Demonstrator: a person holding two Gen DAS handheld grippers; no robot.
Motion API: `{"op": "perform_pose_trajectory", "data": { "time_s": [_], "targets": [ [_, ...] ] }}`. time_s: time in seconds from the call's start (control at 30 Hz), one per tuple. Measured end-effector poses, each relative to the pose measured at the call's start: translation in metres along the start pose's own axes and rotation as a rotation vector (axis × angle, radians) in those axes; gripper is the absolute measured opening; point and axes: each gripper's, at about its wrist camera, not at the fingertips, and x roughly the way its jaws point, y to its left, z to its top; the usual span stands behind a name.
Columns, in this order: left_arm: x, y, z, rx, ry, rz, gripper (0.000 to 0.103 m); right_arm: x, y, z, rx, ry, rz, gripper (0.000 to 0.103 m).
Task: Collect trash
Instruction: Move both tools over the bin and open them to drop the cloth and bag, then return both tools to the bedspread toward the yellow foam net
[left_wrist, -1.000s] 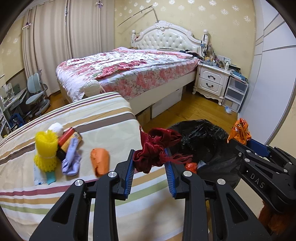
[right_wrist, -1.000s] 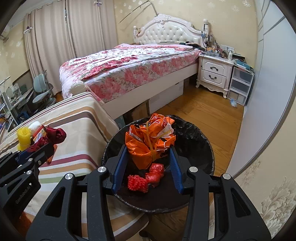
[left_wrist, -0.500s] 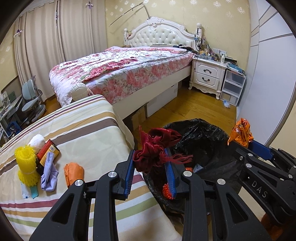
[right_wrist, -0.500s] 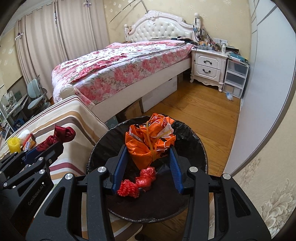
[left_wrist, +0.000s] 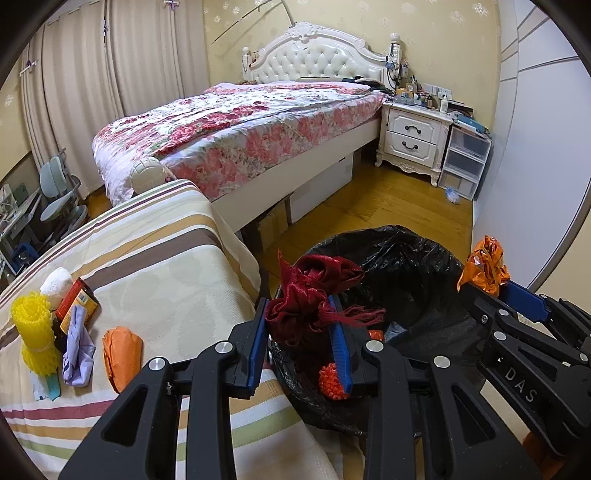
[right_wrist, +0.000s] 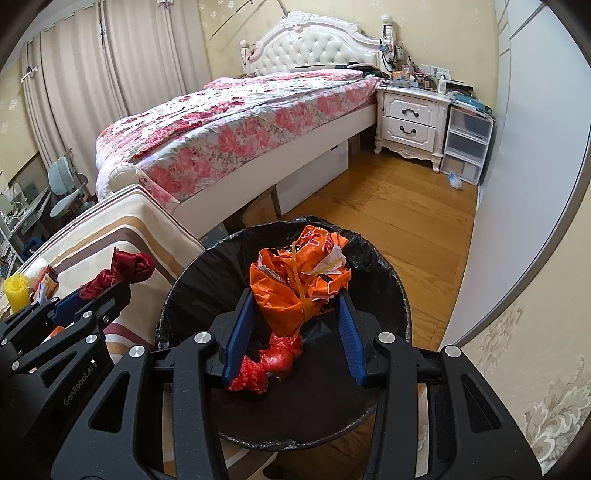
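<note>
My left gripper is shut on a dark red fringed cloth and holds it over the near left rim of the black-lined trash bin. My right gripper is shut on a crumpled orange plastic bag above the middle of the bin. Red net trash lies inside the bin. On the striped table lie a yellow foam net, a lilac wrapper, an orange piece, a red and yellow pack and a white wad.
A bed with a floral cover stands behind the table. A white nightstand and plastic drawers stand at the far wall. Wood floor lies beyond the bin. A white wall runs along the right.
Both grippers have moved right, away from the table. The left one now holds the red cloth over the bin's rim; the right one has shifted to above the bin's middle.
</note>
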Motion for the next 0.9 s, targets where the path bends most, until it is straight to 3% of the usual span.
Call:
{"op": "perform_pose_trajectory", "data": {
  "time_s": [0.3, 0.33, 0.37, 0.63, 0.9],
  "targets": [
    [0.007, -0.002, -0.001, 0.009, 0.013, 0.013, 0.034, 0.007, -0.004, 0.001, 0.007, 0.003, -0.024, 0.048],
    [0.007, -0.003, -0.001, 0.009, 0.013, 0.016, 0.038, 0.006, -0.005, 0.001, 0.010, -0.003, -0.031, 0.059],
    [0.006, -0.002, -0.002, 0.008, 0.012, 0.020, 0.041, 0.005, -0.006, 0.000, 0.013, -0.011, -0.037, 0.061],
    [0.002, 0.001, -0.003, -0.005, -0.008, 0.037, 0.067, 0.004, -0.010, -0.002, 0.016, -0.015, -0.058, 0.061],
    [-0.012, 0.021, -0.010, -0.032, -0.013, 0.061, 0.071, -0.002, -0.007, -0.009, 0.015, -0.004, -0.051, 0.062]
  ]
}}
